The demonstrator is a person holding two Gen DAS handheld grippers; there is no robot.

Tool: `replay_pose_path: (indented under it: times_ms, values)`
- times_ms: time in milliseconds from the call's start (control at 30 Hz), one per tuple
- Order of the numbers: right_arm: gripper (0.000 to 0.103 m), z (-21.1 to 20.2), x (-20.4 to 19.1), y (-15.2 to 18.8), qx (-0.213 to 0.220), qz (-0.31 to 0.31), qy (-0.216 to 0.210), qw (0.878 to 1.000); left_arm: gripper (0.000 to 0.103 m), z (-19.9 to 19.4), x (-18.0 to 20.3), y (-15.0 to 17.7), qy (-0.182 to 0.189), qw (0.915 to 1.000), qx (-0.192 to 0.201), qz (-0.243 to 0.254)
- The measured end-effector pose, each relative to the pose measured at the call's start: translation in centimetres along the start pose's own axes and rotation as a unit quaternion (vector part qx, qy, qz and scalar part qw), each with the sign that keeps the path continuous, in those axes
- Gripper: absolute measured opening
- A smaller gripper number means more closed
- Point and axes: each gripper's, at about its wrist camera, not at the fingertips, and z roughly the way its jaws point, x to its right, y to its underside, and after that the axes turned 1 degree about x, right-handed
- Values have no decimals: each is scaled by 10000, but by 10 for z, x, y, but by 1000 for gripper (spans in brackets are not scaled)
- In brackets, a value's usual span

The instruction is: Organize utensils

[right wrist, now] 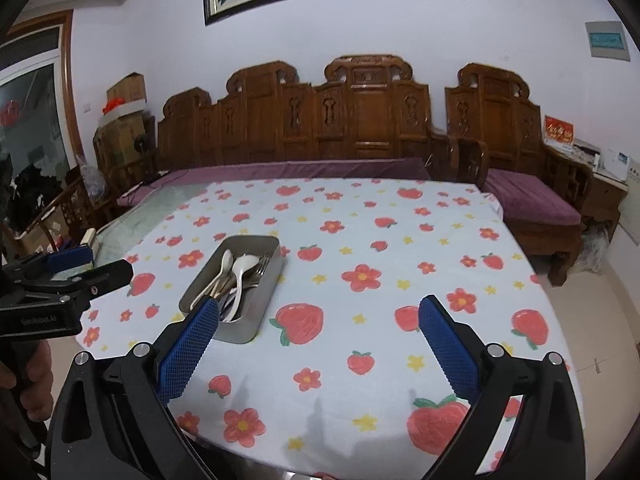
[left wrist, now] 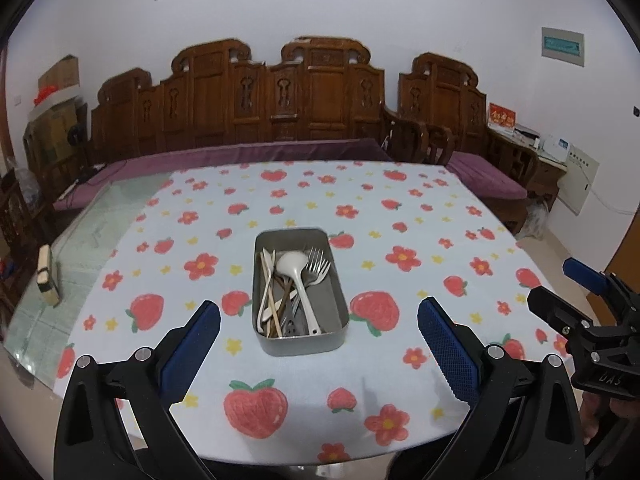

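One metal tin (left wrist: 300, 336) of utensils on strawberry-print cloth (left wrist: 400, 216).
Both grippers, left (left wrist: 318, 336) and right (right wrist: 318, 332), gape empty; ridged blue pads (left wrist: 448, 344).

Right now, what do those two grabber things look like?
Both are black plastic with silver bolts. The left gripper and right gripper each have two fingers covered in bumpy blue pads. White lettering marks their black bodies.

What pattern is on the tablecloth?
Red strawberries, red flowers and small yellow stars on white tablecloth; clearest in the left wrist view.
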Motion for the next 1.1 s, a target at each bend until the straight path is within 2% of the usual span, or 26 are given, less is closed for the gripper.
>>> replay_pose_path:
  times_ms: [367,600,833,1100]
  values:
    - [100,-69,-9,-26,766,-129,144,9969,95,-73,31,-23,43,9971,682,326]
    - [100,-108,-12,-38,1201,-172,200,9924,95,-103,32,-30,-169,9949,976,206]
    - [100,-127,-16,-41,1383,-181,161,9901,95,-118,23,-28,-296,9932,1121,-44]
    - [100,-129,-18,-42,1415,-151,123,9897,95,-120,22,-26,-322,9931,1125,-9]
